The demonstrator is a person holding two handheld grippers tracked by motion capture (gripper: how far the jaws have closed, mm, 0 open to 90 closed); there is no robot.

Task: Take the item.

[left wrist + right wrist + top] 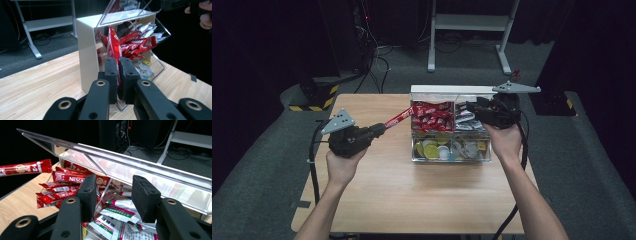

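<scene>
Red coffee stick [399,118] sits pinched in the left gripper [379,129], its long axis aimed up-right into the clear box's [451,156] rear-left compartment just beyond its tip; right gripper [472,107] props the lid [140,168], jaws part-open.

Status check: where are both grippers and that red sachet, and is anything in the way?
Left gripper shut on red sachet, beside the clear organizer box. Right gripper at the raised lid; grip unclear. Path clear.
</scene>
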